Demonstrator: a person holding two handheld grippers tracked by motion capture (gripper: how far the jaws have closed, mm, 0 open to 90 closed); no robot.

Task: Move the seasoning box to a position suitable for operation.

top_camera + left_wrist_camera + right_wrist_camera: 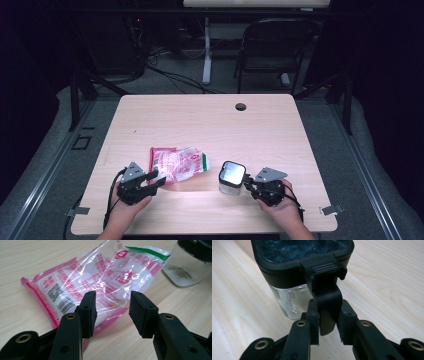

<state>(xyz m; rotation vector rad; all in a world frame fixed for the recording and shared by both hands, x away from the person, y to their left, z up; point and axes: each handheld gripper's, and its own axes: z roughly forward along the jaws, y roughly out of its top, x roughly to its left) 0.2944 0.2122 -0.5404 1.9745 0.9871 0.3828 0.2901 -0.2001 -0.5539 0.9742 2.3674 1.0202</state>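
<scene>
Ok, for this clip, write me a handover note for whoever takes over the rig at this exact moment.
Left gripper: open, jaws just above the near edge of the plastic bag, not gripping it.
Right gripper: shut on the latch tab hanging from the jar's black lid.
The bag lies flat on the table, left of the glass jar, which stands upright with a little white stuff at its bottom.
Done: latch grasped.
Left: probably unlatch the lid, then pick up the bag.

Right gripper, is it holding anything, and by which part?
Yes. The right gripper is shut on the black latch tab that hangs down from the lid of the clear jar. The left gripper is open, holding nothing.
</scene>
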